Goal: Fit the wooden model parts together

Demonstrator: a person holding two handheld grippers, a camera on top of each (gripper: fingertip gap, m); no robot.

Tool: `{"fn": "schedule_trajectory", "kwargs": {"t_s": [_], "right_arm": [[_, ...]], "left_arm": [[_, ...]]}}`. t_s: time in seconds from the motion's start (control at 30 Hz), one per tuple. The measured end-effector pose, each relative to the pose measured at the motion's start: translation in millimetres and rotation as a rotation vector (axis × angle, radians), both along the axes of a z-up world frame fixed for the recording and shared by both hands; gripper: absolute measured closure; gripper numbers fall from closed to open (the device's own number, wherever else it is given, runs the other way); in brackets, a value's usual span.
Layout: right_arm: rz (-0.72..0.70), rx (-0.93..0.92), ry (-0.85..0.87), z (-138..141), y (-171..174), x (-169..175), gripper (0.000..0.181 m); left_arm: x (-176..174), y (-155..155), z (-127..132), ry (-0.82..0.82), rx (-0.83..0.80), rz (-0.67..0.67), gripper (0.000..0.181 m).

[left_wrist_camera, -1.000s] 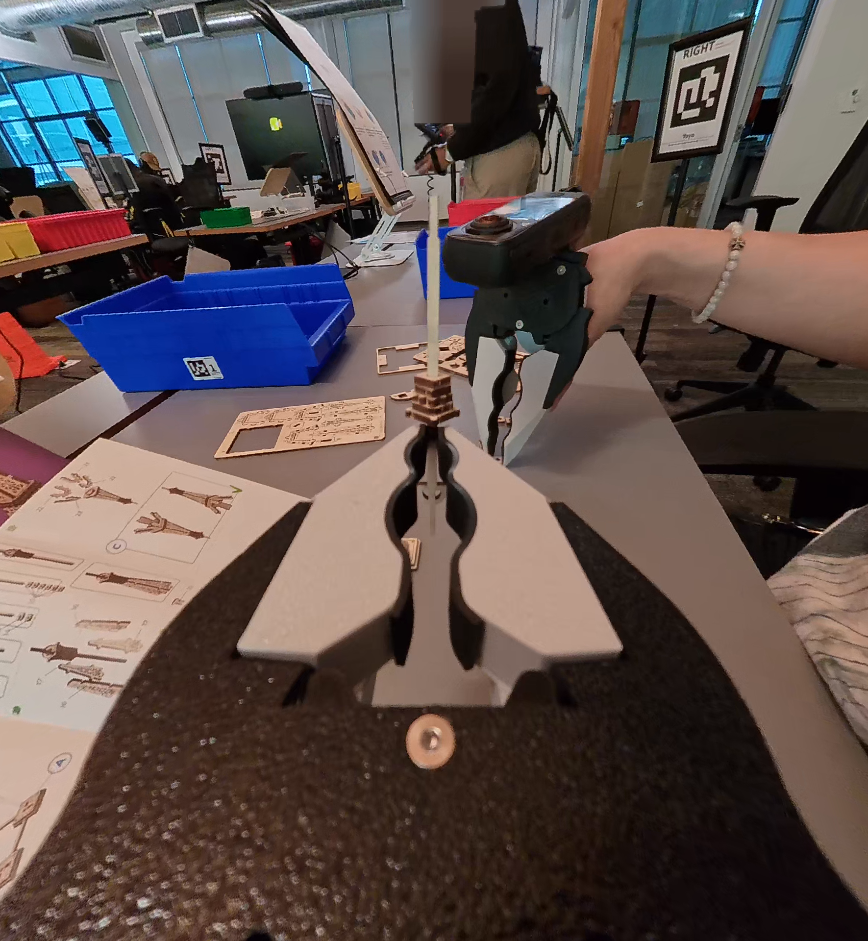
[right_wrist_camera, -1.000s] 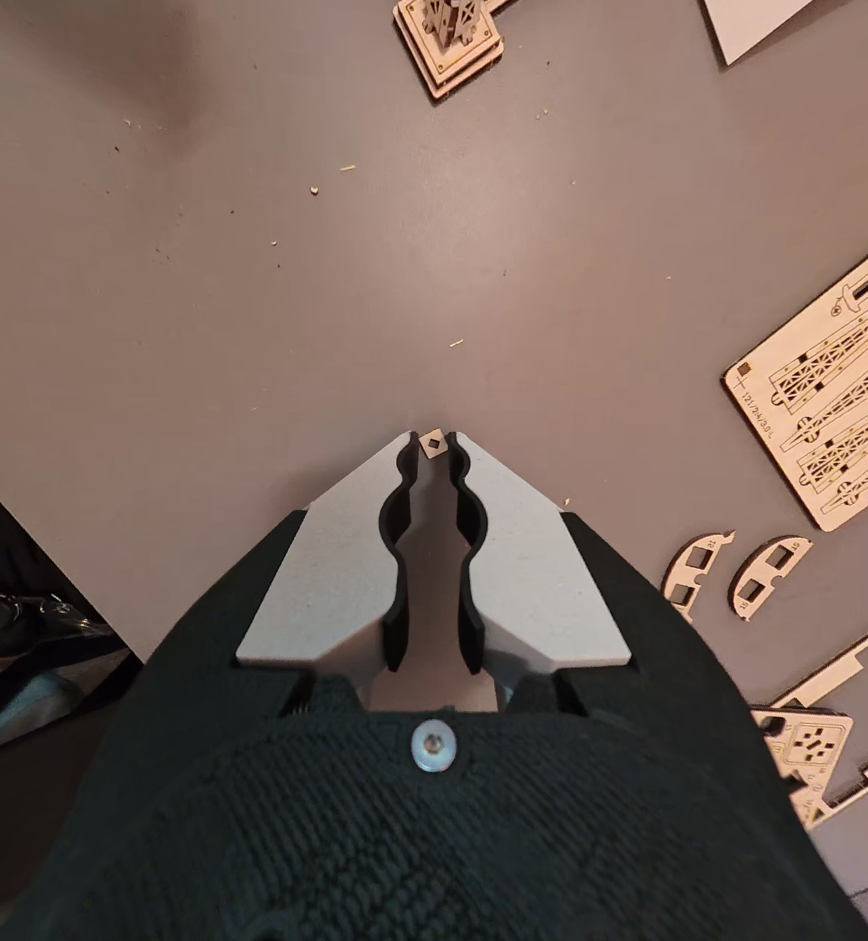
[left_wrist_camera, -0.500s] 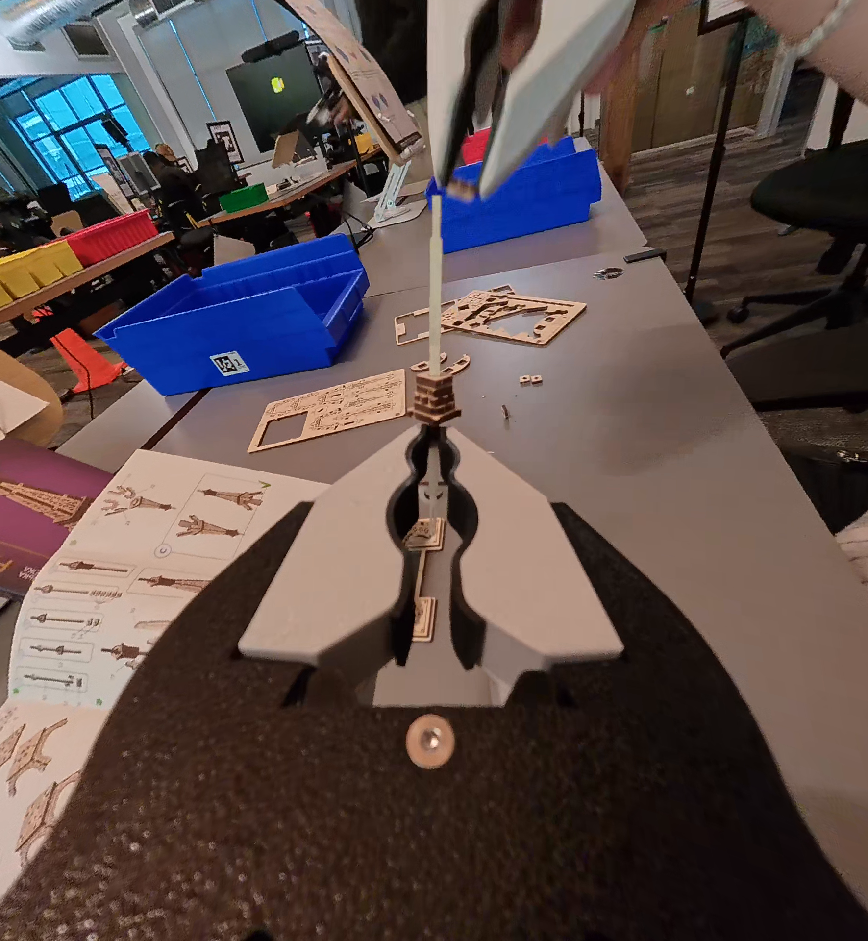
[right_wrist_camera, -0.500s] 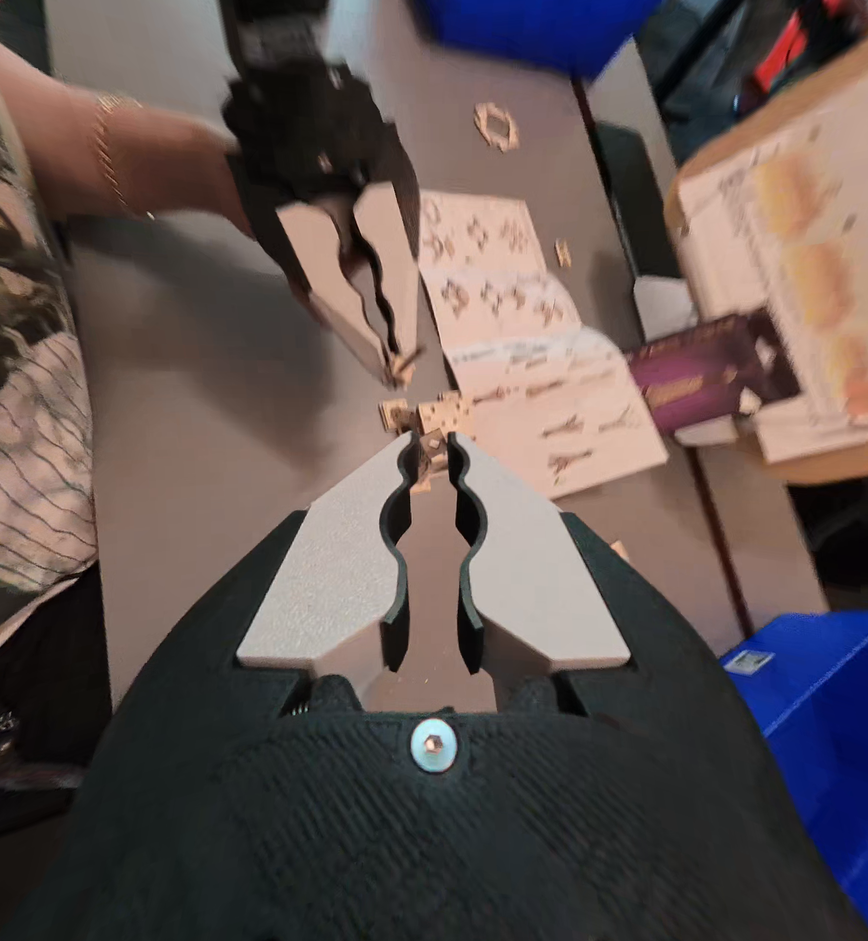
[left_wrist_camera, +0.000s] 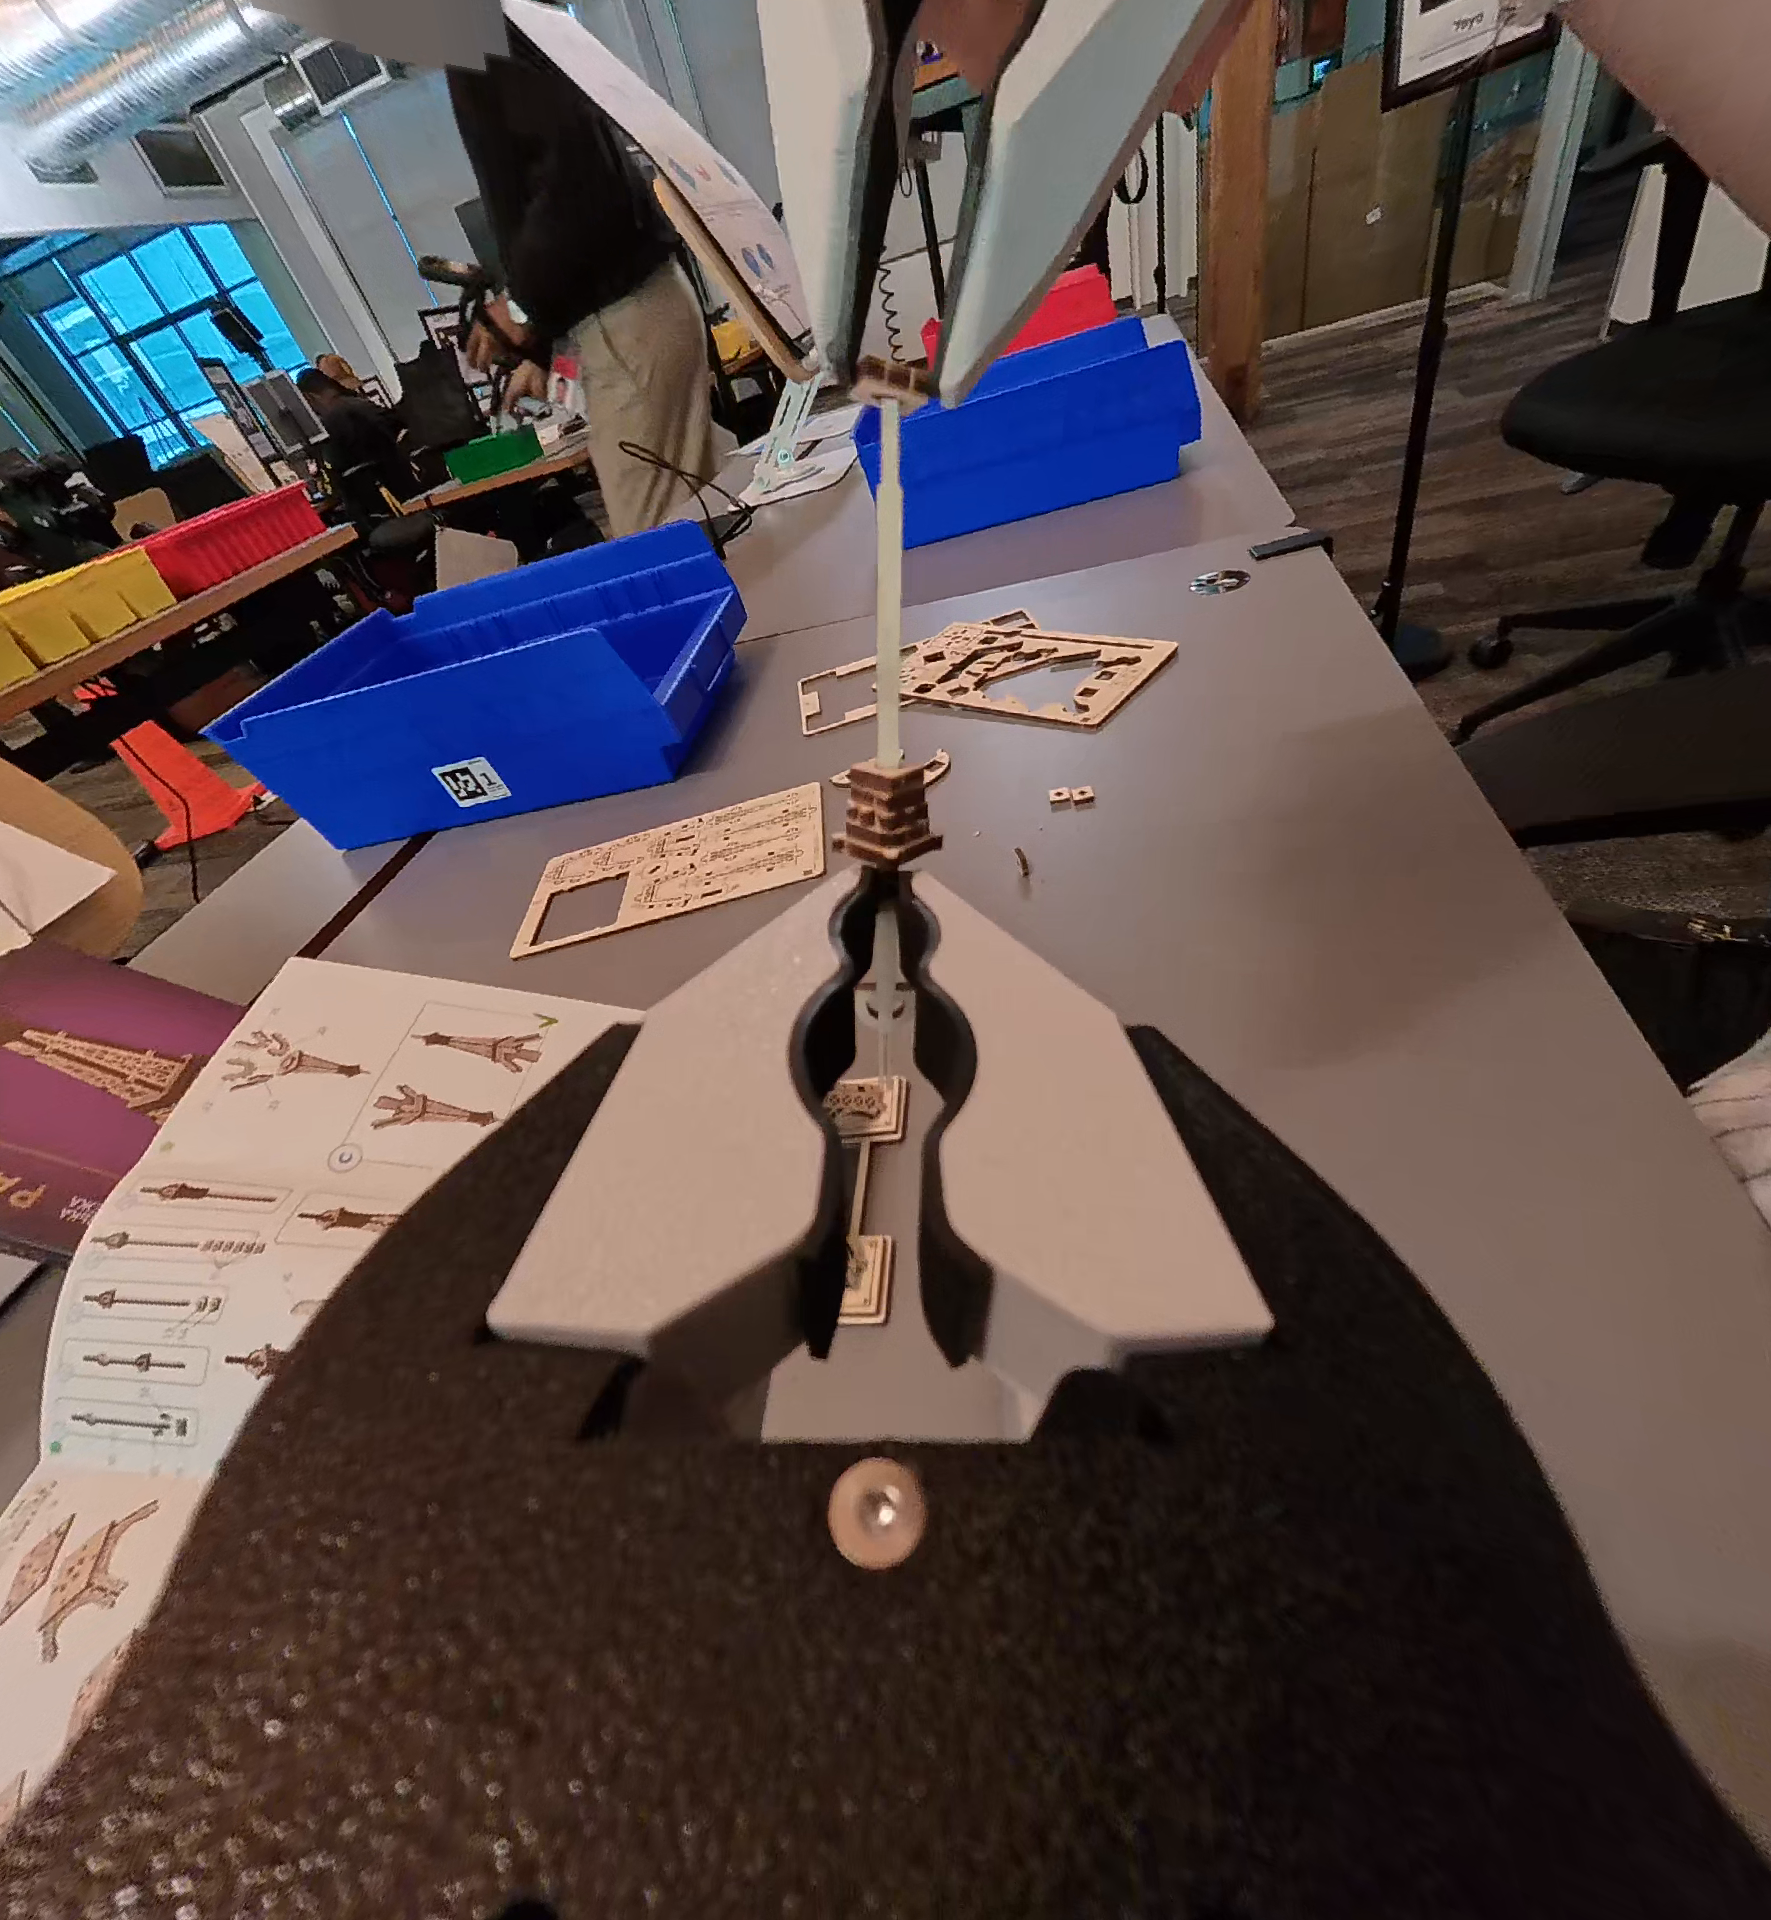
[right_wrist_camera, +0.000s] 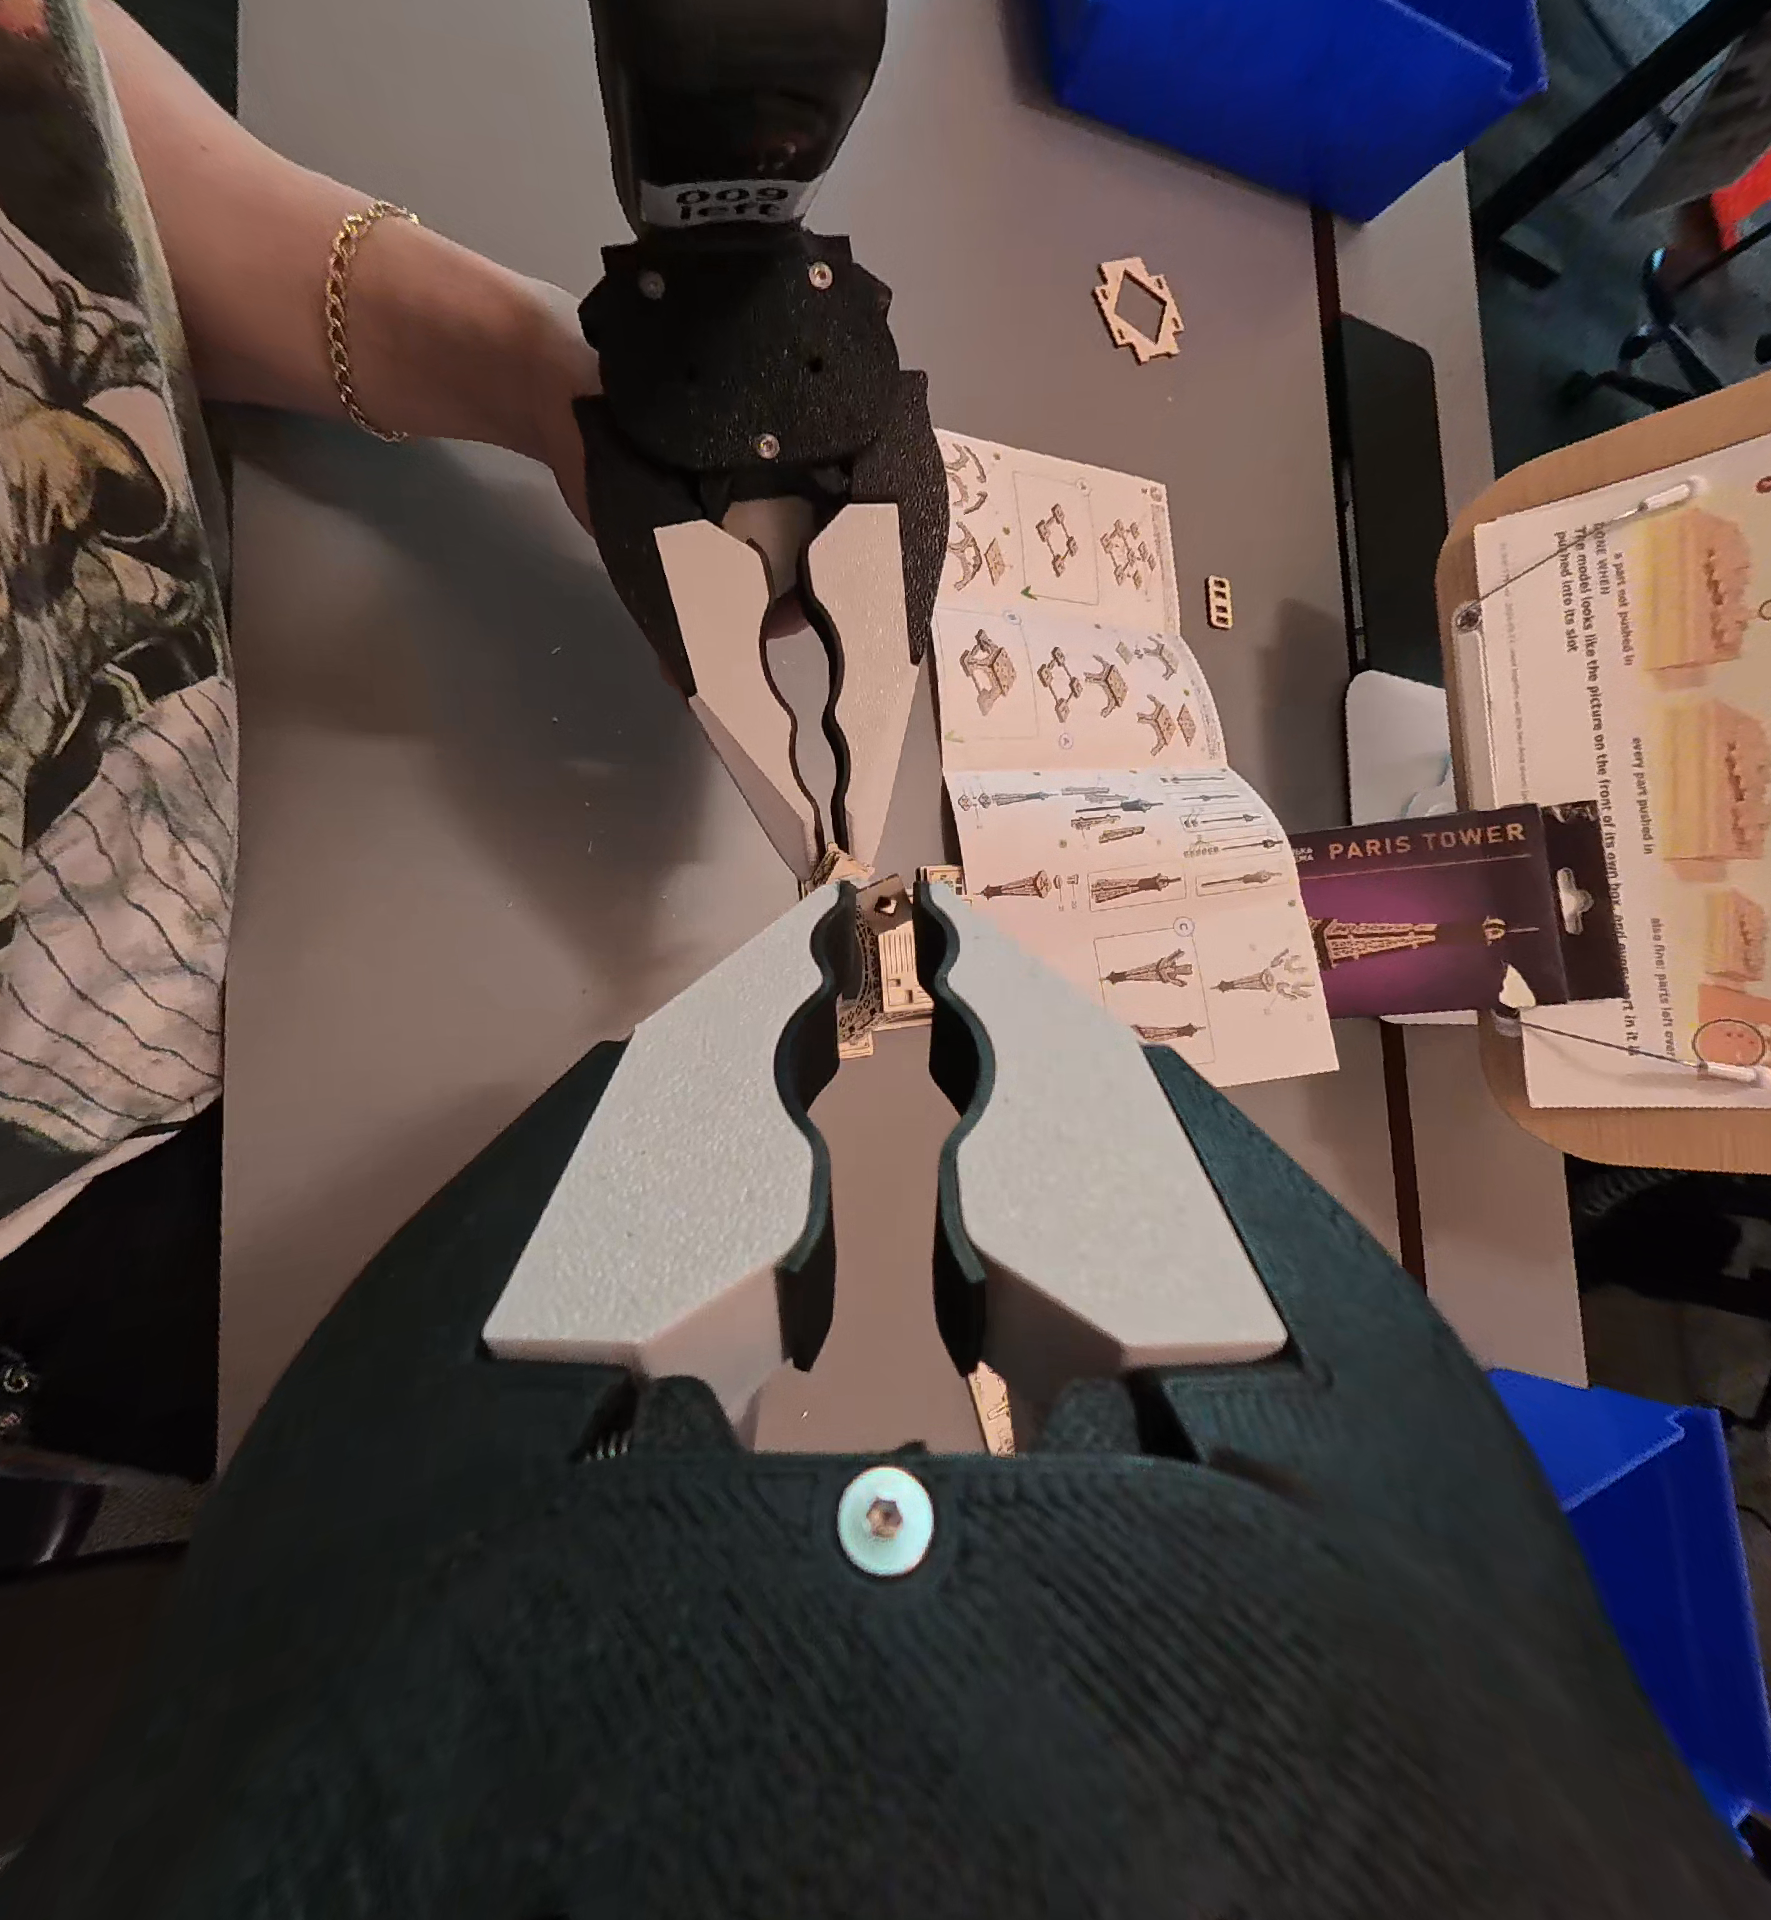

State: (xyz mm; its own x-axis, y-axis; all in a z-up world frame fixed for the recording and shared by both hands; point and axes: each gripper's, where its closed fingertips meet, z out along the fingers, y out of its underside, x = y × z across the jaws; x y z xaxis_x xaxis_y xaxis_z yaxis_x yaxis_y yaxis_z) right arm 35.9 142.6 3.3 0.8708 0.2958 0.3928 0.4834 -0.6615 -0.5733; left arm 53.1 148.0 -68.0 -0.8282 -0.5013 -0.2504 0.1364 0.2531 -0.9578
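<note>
A stack of small wooden squares (left_wrist_camera: 886, 818) is already threaded on the pale spire rod (left_wrist_camera: 889, 582), pinched upright in the left gripper (left_wrist_camera: 883, 883) jaws. At its tip, at twelve o'clock, another square (left_wrist_camera: 891, 380) is held between the right gripper (left_wrist_camera: 896, 390) jaws, seemingly not yet slid down. Only the right wrist view shows the square's hole (right_wrist_camera: 885, 907) from above; the punched sheets (left_wrist_camera: 995, 675) on the table (left_wrist_camera: 1276, 935) appear only in the left.

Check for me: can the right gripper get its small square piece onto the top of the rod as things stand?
Probably yes. The right gripper holds the small square piece right at the rod tip, nothing between; the left gripper grips the rod lower down.
</note>
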Motion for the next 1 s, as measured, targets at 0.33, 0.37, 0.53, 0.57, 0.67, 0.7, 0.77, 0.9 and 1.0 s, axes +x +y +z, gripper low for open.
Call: {"fn": "schedule_trajectory", "kwargs": {"t_s": [0.33, 0.37, 0.53, 0.57, 0.67, 0.7, 0.77, 0.9, 1.0], "right_arm": [[0.036, -0.059, 0.000, -2.0, 4.0, -1.1, 0.173], [0.041, -0.072, -0.012, -2.9, 3.3, -0.1, 0.173], [0.095, -0.117, -0.058, -6.5, 2.0, -0.1, 0.173], [0.106, -0.124, -0.061, -6.9, 1.8, 0.1, 0.173], [0.152, -0.136, -0.068, -6.9, 1.5, -0.6, 0.173], [0.167, -0.137, -0.065, -6.3, 1.5, -1.5, 0.173], [0.183, -0.145, -0.061, -4.4, 1.3, -1.9, 0.173], [0.219, -0.159, -0.058, -3.6, 3.1, -6.3, 0.173], [0.230, -0.181, -0.065, -5.1, 2.6, -7.1, 0.173]], "left_arm": [[1.2, 0.3, -2.2, 0.007, 0.007, 0.004, 0.181], [1.3, 0.2, -3.1, 0.010, 0.010, 0.003, 0.181], [0.2, -0.8, -6.3, 0.028, 0.018, -0.010, 0.181], [-0.3, -1.5, -6.9, 0.034, 0.014, -0.017, 0.181], [-3.7, -4.9, -7.5, 0.068, -0.012, -0.053, 0.181], [-4.6, -5.5, -6.7, 0.072, -0.021, -0.060, 0.181], [-5.4, -5.8, -4.9, 0.070, -0.031, -0.066, 0.181], [-7.1, -6.6, -4.1, 0.077, -0.045, -0.082, 0.181], [-7.5, -7.2, -5.2, 0.080, -0.040, -0.086, 0.181]]}}
